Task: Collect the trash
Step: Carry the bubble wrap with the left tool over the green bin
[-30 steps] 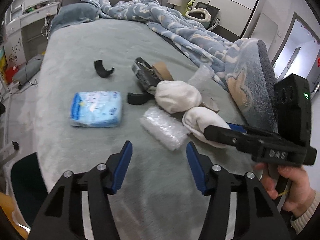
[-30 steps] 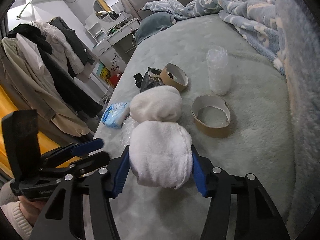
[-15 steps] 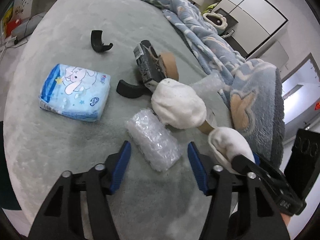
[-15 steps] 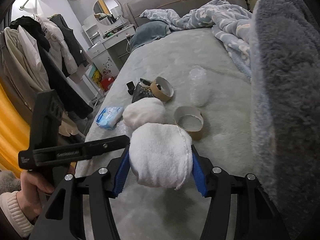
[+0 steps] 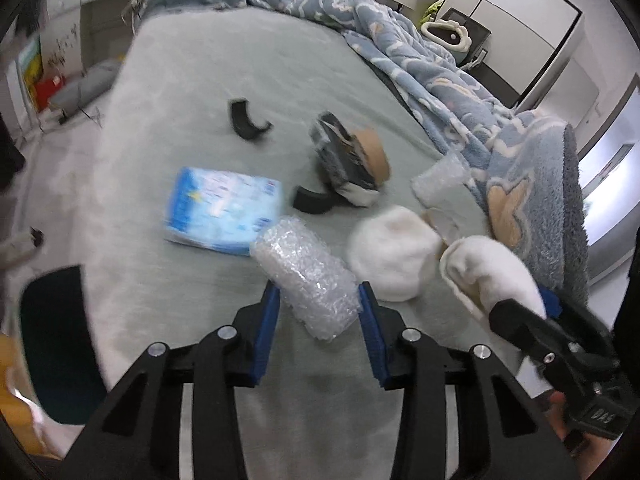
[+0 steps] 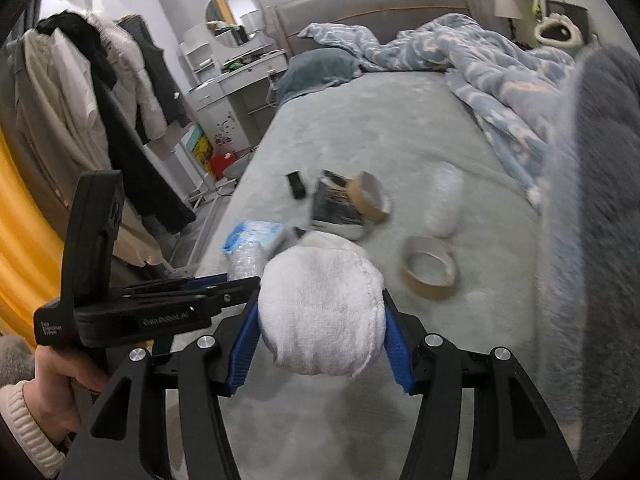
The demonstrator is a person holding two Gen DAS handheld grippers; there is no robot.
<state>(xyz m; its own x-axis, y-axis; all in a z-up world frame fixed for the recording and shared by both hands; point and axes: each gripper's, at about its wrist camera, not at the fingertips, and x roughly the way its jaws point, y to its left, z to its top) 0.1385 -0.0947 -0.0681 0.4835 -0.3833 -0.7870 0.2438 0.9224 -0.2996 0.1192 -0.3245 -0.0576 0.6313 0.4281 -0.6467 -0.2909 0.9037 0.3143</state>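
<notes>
A roll of bubble wrap [image 5: 306, 276] lies on the near part of the bed [image 5: 224, 80], its near end between the blue pads of the left gripper [image 5: 319, 312]. The jaws are closing on it; the pads stand right at its sides, but whether they press on it yet cannot be told. To the right, the right gripper [image 6: 322, 320] holds a white fluffy bundle [image 6: 320, 312] squeezed between its pads and raised clear of the bed. A second white bundle [image 5: 394, 254] rests on the bed just beyond and right of the bubble wrap. Left of the bubble wrap and touching its far end is a blue tissue pack [image 5: 222, 212]. Farther off lie a dark crumpled packet [image 5: 340, 160] leaning against a brown tape roll [image 5: 374, 156], a black curved piece [image 5: 310, 202] just near of them, and another black curved piece [image 5: 244, 120] farther left. A second tape roll [image 6: 430, 272] lies flat on the right, with another bubble wrap piece [image 6: 444, 200] beyond it. A blue patterned blanket [image 5: 420, 64] is heaped along the far right side.
</notes>
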